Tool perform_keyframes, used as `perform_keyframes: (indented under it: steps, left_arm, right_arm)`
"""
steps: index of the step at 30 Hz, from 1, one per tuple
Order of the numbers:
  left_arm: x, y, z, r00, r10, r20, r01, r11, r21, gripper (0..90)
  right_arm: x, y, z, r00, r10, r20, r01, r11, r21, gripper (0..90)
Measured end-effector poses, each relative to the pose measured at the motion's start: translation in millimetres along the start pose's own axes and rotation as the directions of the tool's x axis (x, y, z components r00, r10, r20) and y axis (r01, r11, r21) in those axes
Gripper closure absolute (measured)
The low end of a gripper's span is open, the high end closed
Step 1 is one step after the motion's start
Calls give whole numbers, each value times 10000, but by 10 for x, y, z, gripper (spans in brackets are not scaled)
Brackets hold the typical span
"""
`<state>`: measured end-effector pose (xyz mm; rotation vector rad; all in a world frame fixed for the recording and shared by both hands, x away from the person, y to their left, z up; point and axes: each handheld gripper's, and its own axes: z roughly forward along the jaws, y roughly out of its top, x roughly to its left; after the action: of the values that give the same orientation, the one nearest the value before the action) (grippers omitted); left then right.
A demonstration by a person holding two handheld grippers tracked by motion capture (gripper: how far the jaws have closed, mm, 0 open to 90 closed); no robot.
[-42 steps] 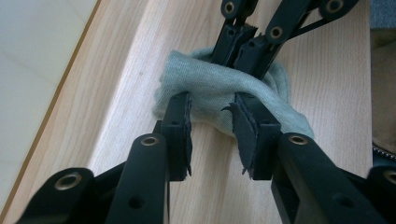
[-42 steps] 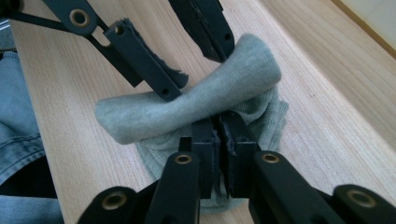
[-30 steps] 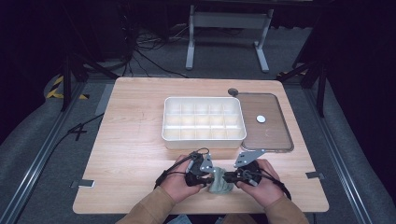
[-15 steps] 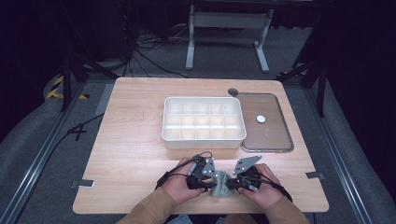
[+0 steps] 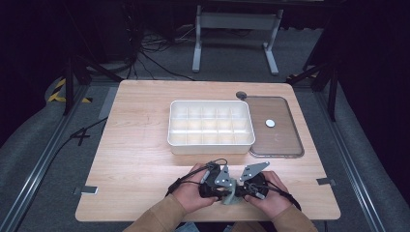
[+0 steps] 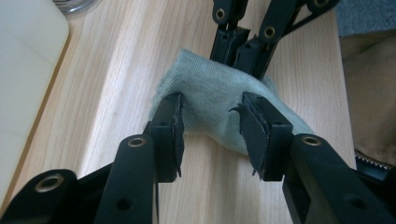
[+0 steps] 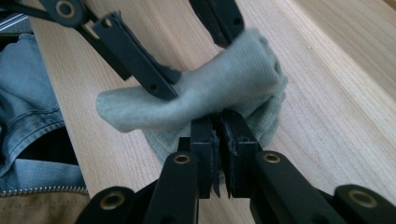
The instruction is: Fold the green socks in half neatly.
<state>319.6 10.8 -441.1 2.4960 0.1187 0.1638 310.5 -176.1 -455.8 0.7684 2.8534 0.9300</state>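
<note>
At the near edge of the wooden table (image 5: 135,145), a pale green sock (image 6: 219,100) lies bunched between both tools. Left gripper (image 6: 212,121) has just been opening, its jaws apart around the sock. Right gripper (image 7: 220,135) pinches the sock's fabric, jaws nearly closed.

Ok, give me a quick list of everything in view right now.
sock: one, pale green, near table edge, between the grippers
divided box: one, white, table centre
lid: one, clear brownish, flat right of the box
sticker: one, white, round, on the lid
table: one, light wood
left gripper: black, jaws just opening, astride the sock
right gripper: black, shut on the sock
hands: two, tan sleeves
</note>
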Motion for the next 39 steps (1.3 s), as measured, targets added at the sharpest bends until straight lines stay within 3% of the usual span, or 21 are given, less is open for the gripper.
perform_keyframes:
  steps: [4, 7, 10, 14, 19, 21, 22, 25, 27, 29, 31, 33, 39]
  left_arm:
    - [3, 21, 3, 9998, 129, -143, -129, 9999, -3, 599]
    - [39, 16, -22, 9991, -223, -372, 221, 9997, -57, 599]
    - [71, -3, -24, 9980, -540, -343, 540, 9985, 4, 600]
    - [78, -5, -12, 9973, -661, -322, 666, 9977, 146, 606]
    - [96, 11, -7, 9970, -704, -326, 711, 9973, 195, 610]
    - [106, 28, -5, 9972, -697, -261, 704, 9972, 249, 608]
    - [106, 28, -5, 9972, -697, -261, 704, 9972, 249, 608]
    - [102, 44, 14, 9972, -703, -237, 707, 9973, 180, 607]
    - [98, 50, 25, 9981, -559, -243, 563, 9983, 149, 604]
    - [87, 46, 34, 9990, -418, -187, 421, 9990, 141, 600]
    - [74, 31, 55, 9998, -204, -54, 204, 9998, 14, 587]
    - [72, 14, 73, 9996, -260, 101, 261, 9995, -157, 578]
    - [16, 59, 132, 9999, 120, -43, -121, 9997, -209, 516]
  right_arm:
    - [-11, -6, 12, 10000, 21, -78, -22, 9999, -142, 843]
    - [-26, -18, 51, 10000, 75, -48, -78, 9979, -640, 844]
    - [-44, -32, 89, 9999, 73, -137, -88, 9939, -1097, 836]
    - [-66, -58, 75, 9997, 85, -213, -111, 9926, -1209, 789]
    - [-62, -93, -35, 9994, 252, -253, -282, 9915, -1271, 710]
    - [-111, -141, -176, 9998, 218, -23, -219, 9879, -1533, 738]
    - [-155, -179, -231, 9989, 460, 105, -437, 9861, -1603, 768]
    - [-228, -253, -238, 9968, 779, 176, -747, 9874, -1392, 820]
    - [-211, -285, -142, 9976, 683, -143, -694, 9930, -959, 838]
    - [-178, -277, -87, 9984, 546, -154, -556, 9956, -748, 845]
    - [-163, -268, -80, 9987, 496, -125, -504, 9961, -726, 845]
    - [-154, -267, -75, 9987, 505, -103, -511, 9959, -740, 845]
    - [-145, -259, -67, 9982, 578, -142, -587, 9956, -735, 842]
